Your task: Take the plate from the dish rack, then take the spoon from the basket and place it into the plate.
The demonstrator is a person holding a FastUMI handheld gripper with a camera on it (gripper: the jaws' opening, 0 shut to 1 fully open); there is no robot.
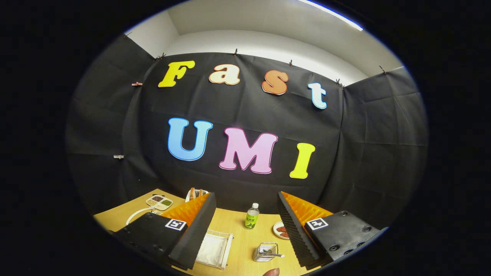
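Gripper (245,230) open above spoon (273,254), basket (266,252).

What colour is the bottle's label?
Green, on the clear bottle standing beyond the open jaws, seen in the gripper view.

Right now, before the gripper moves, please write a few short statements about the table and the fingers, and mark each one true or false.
1. The gripper is open, with nothing between its fingers. True.
2. The bottle lies on its side. False: it stands upright, beyond the fingers.
3. The spoon is in the basket. True.
4. The dish rack stands beyond the bottle. False: it is nearer, beside the left finger.
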